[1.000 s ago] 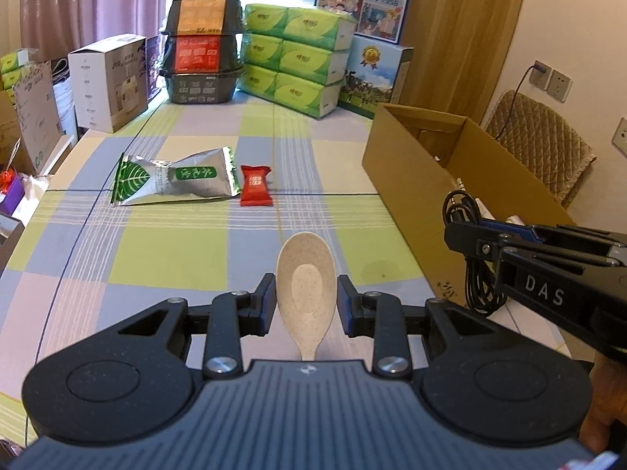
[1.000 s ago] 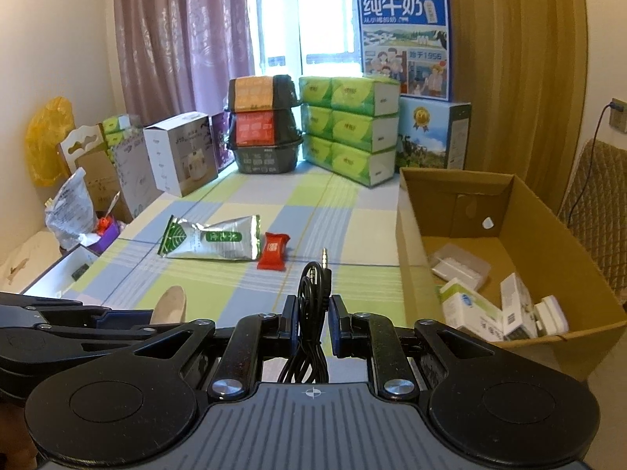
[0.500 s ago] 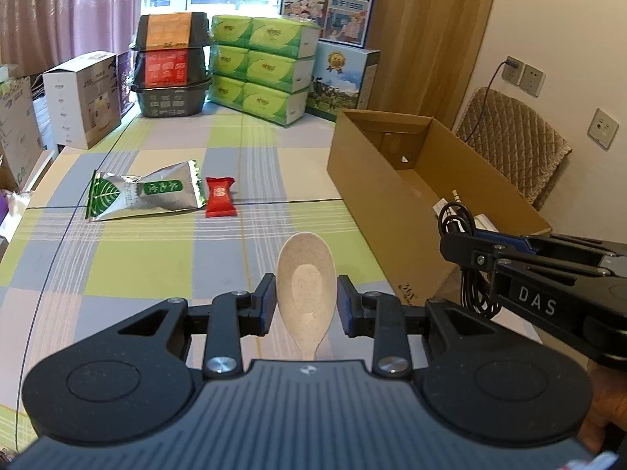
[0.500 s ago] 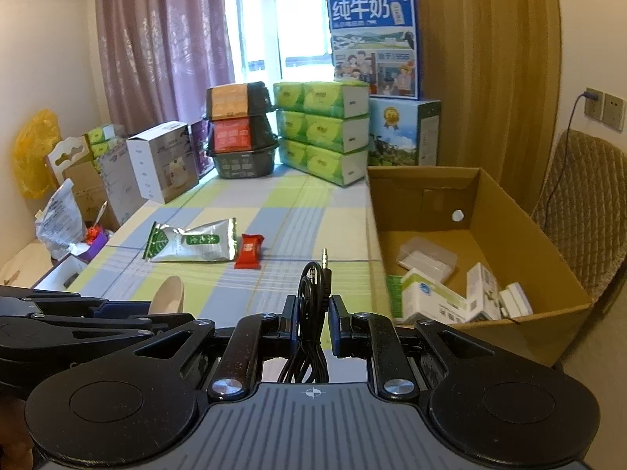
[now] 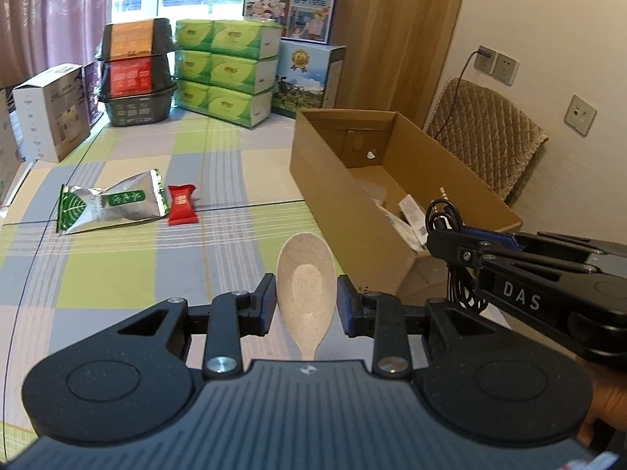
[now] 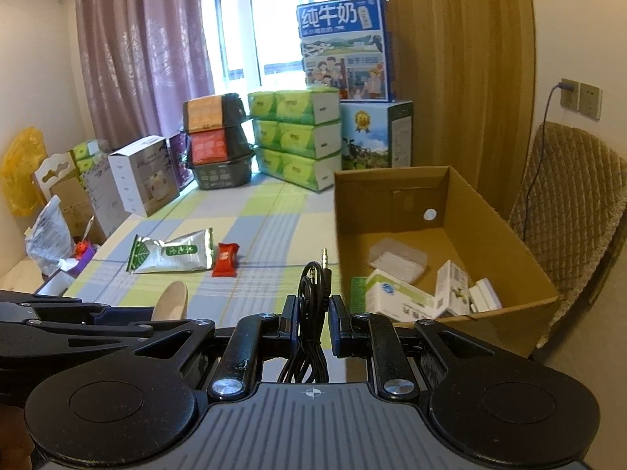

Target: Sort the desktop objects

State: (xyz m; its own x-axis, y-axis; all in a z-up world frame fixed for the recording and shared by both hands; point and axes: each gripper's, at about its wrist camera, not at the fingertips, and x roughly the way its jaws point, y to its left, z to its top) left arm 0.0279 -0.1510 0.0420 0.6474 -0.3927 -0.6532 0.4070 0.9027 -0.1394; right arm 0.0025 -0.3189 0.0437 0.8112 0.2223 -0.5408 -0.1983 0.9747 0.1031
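Note:
My left gripper [image 5: 305,305] is shut on a beige speckled spoon [image 5: 305,278], bowl pointing forward, held above the checked tablecloth. My right gripper [image 6: 311,319] is shut on a coiled black audio cable [image 6: 313,286] whose jack plug sticks up. In the left wrist view the right gripper [image 5: 462,241] and its cable [image 5: 444,215] hang over the near end of an open cardboard box [image 5: 341,180]. The box [image 6: 490,219] holds several small white packages [image 6: 399,293]. A silver-green tea pouch [image 5: 109,203] and a red candy packet [image 5: 182,203] lie on the table.
Stacked green tissue packs [image 5: 223,70], black food tubs [image 5: 135,70] and milk cartons [image 5: 309,74] line the table's far end. A white box [image 5: 51,109] stands at the far left. A padded chair [image 6: 568,203] sits right of the cardboard box.
Both grippers have risen and moved right toward the cardboard box, so more of its inside shows. Each still holds its object.

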